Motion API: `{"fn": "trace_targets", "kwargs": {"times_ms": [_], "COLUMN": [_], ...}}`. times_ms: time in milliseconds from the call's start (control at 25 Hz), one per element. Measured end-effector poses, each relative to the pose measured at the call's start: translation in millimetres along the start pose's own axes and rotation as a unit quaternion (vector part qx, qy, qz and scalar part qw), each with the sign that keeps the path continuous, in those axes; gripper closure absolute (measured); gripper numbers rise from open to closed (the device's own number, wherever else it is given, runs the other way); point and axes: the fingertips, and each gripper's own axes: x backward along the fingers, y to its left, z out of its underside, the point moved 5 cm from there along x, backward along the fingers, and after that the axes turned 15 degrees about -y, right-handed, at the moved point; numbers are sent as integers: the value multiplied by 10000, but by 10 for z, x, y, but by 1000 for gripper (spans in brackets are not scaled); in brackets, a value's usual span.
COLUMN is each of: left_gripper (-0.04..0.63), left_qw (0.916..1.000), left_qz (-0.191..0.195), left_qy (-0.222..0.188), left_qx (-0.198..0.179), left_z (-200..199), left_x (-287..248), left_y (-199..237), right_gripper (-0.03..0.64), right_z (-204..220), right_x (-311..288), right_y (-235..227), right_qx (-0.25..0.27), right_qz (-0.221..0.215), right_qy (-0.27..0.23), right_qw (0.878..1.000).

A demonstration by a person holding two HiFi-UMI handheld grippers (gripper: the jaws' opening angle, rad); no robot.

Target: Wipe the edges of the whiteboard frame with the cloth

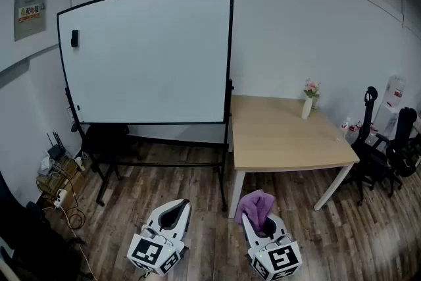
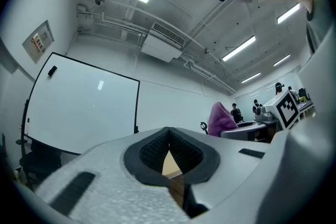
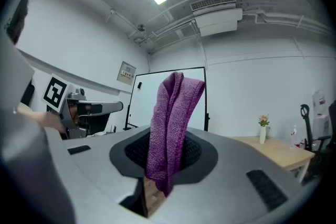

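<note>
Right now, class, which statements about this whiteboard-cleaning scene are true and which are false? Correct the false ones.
1. The right gripper grips the purple cloth. True.
2. The cloth touches the whiteboard frame. False: it is held low, well short of the frame.
3. The vase of flowers stands on the floor. False: it stands on the table.
4. The left gripper holds nothing. True.
</note>
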Motion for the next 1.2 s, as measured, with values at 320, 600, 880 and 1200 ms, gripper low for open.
{"fn": "trace_targets", "kwargs": {"times_ms": [320, 600, 880, 1200], "left_gripper": [578, 578, 579, 578], "left_qw": [10000, 9999, 9996, 9976], "left_qz": [56, 149, 286, 685], "left_qy": [41, 25, -20, -98], "left_qx": [23, 32, 50, -72], "left_z": [47, 122, 202, 198], "left_x": [-51, -158, -309, -505], "left_y": [188, 373, 664, 1064], "right_gripper": [534, 534, 531, 531], "right_z": [56, 137, 214, 272], "right_x": [-178, -369, -655, -1092], "right_y": [56, 63, 45, 145], "right_qx": [-13, -2, -88, -129], "right_qz": [52, 107, 266, 342], "right_qy": [36, 12, -15, -139], "right_qw": [10000, 9999, 9996, 9992]}}
